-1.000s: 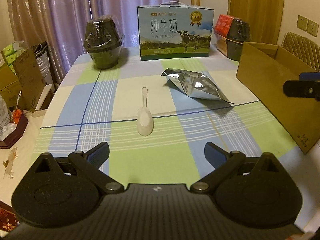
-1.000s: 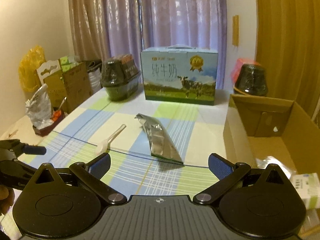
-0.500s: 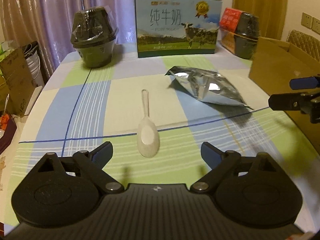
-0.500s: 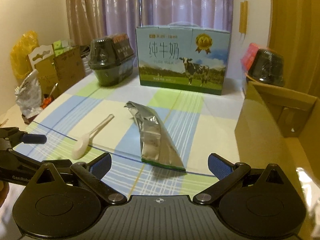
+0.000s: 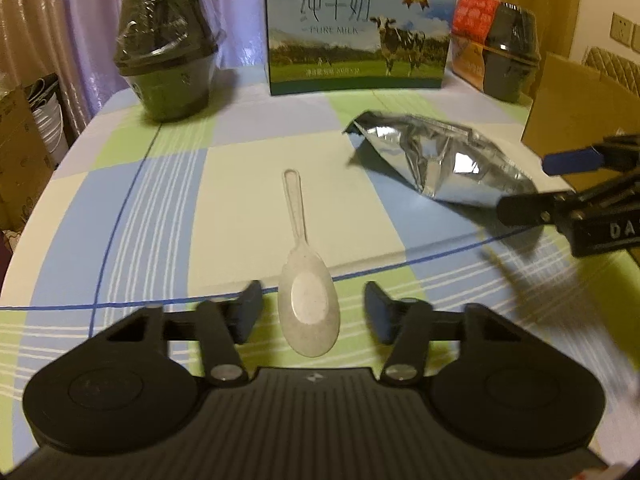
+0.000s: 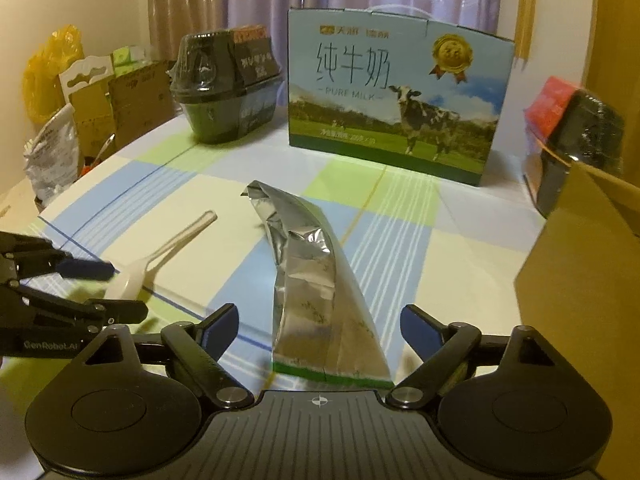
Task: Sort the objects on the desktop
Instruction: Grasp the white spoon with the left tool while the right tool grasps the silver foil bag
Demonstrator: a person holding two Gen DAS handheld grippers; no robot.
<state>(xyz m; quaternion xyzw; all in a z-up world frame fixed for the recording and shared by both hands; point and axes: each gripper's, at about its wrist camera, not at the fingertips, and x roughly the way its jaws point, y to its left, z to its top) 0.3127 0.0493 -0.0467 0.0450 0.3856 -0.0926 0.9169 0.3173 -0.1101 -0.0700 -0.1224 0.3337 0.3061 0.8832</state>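
Observation:
A white plastic spoon (image 5: 306, 280) lies on the checked tablecloth (image 5: 168, 208), bowl towards me. My left gripper (image 5: 312, 306) is open, its fingers on either side of the spoon's bowl without touching it. A silver foil pouch (image 6: 316, 280) lies in the middle of the table, its green-edged end nearest me. My right gripper (image 6: 320, 326) is open with its fingers straddling that near end. In the left wrist view the pouch (image 5: 436, 168) lies to the right, with the right gripper (image 5: 556, 184) reaching over it. In the right wrist view the spoon (image 6: 160, 256) sits between the left gripper's fingers (image 6: 86, 270).
A milk carton box (image 5: 360, 28) stands at the back. A dark wrapped bowl (image 5: 168, 52) sits back left, another dark container (image 5: 508, 56) back right. A cardboard box (image 6: 584, 264) stands open at the right edge. Cartons and bags (image 6: 72, 120) are stacked beyond the table's left side.
Both grippers have moved forward and down: the left now straddles the spoon's bowl with its fingers narrower, the right has come up around the pouch's near end.

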